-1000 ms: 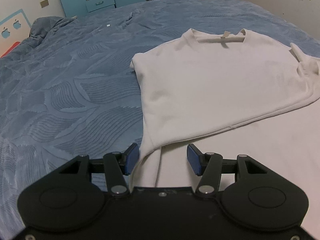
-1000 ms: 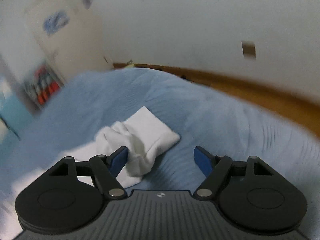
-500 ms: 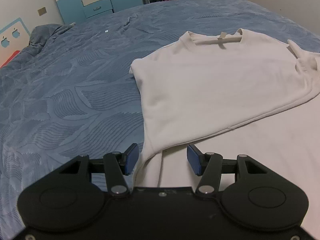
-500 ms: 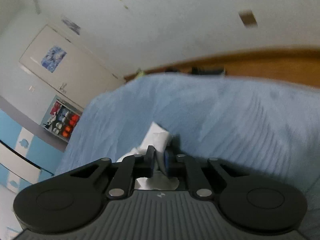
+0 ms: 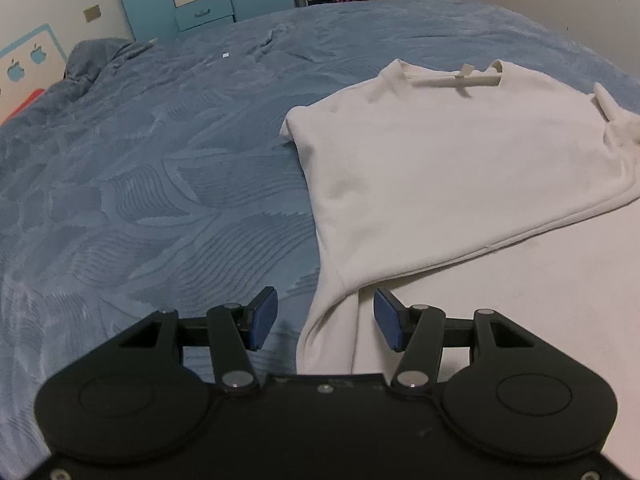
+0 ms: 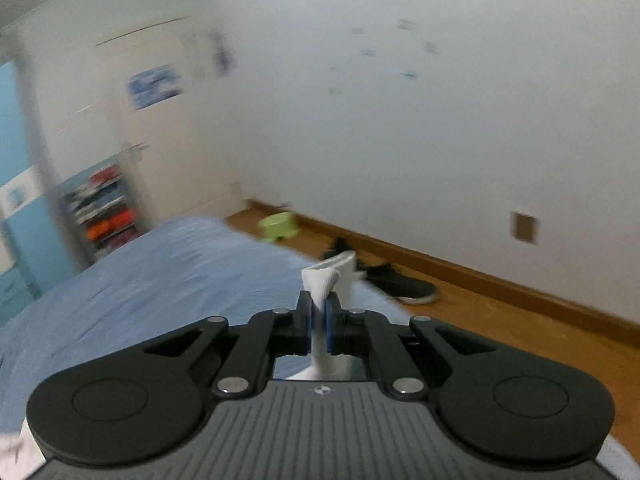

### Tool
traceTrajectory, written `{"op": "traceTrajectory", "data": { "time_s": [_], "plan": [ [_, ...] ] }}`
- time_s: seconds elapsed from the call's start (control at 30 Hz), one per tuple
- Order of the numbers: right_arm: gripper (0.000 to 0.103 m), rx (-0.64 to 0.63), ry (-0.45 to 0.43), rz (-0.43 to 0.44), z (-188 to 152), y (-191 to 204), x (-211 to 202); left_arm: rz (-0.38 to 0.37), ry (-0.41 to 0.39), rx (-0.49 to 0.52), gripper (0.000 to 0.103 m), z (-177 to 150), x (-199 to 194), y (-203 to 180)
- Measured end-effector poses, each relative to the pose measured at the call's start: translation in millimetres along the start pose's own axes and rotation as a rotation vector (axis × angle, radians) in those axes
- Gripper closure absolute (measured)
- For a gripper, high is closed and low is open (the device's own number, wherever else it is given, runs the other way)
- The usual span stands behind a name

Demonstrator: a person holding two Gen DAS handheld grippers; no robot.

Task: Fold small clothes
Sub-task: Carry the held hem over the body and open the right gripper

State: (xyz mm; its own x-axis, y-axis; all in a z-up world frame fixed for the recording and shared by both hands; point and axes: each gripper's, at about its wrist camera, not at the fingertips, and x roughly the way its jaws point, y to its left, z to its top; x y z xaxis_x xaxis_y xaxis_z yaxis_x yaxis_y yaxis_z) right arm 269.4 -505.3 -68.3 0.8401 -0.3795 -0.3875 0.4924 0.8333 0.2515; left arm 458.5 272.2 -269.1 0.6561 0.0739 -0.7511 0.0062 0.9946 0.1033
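Between the right gripper (image 6: pixel 318 326) pads, a pinched-up bit of white cloth, prob. the sleeve (image 6: pixel 325 280), is clamped tight & lifted off the blue bed (image 6: pixel 160 272). Left gripper (image 5: pixel 325 320) gapes wide, empty, its jaws either side of the white shirt (image 5: pixel 440 168)'s near fold. Fabric looks light, soft, floppy; best taken at hems & corners. Beyond, collar (image 5: pixel 456 76) lies toward the far wall.

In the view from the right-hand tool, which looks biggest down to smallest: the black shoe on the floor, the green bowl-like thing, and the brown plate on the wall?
As they look in the right wrist view:
1. black shoe, largest
2. green bowl-like thing
3. brown wall plate, smallest

The picture is blurred and the three lie at different distances, so true sizes may differ.
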Motion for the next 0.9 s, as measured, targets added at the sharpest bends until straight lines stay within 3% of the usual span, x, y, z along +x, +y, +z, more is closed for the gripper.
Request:
{"op": "traceTrajectory", "data": {
  "time_s": [0.2,0.37,0.53,0.63,0.73,0.9],
  "plan": [
    [0.097,-0.241,-0.01,0.186,-49,124,-34,-0.009,-0.032,0.012,0.048,2,-2,9],
    [0.097,-0.247,0.02,0.324,-73,218,-54,-0.022,-0.053,-0.031,0.048,4,-4,28],
    [0.097,-0.235,-0.011,0.405,-42,276,-74,-0.021,-0.056,-0.049,0.048,3,-13,47],
    [0.097,-0.291,-0.035,0.477,-39,314,-100,-0.031,-0.071,-0.069,0.048,2,-20,55],
    [0.097,-0.31,-0.012,0.568,-55,354,-119,-0.058,-0.078,-0.097,0.048,0,-26,64],
    [0.097,-0.305,0.101,0.68,-101,422,-137,-0.064,-0.077,-0.1,0.048,-6,-29,76]
  ]
}}
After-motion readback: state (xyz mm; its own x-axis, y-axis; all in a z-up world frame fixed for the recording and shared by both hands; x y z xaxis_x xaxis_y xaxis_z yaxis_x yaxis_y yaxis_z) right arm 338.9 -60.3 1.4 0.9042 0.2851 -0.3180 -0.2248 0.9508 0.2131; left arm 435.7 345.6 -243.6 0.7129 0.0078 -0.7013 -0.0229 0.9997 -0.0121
